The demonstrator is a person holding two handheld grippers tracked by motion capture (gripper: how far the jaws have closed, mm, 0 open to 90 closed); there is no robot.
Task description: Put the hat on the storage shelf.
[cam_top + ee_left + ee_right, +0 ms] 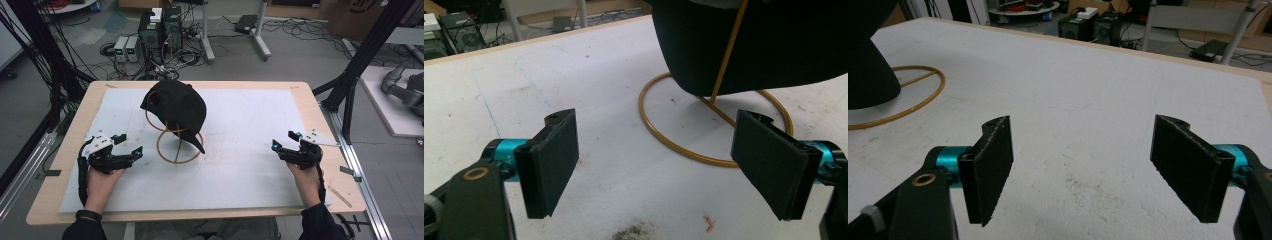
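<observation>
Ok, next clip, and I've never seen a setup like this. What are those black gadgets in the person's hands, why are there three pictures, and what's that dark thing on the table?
There is no robot here: a person sits at a table and holds a hand-operated gripper in each hand, the left gripper and the right gripper. The high view comes from a fixed camera above, looking down on the table. The other two pictures come from small cameras riding on each gripper, looking out between its two black padded fingers. On the white mat stands a gold wire stand with a black cap resting on top of it. Both grippers are open and hold nothing; they sit either side of the stand, the left one nearer to it.
</observation>
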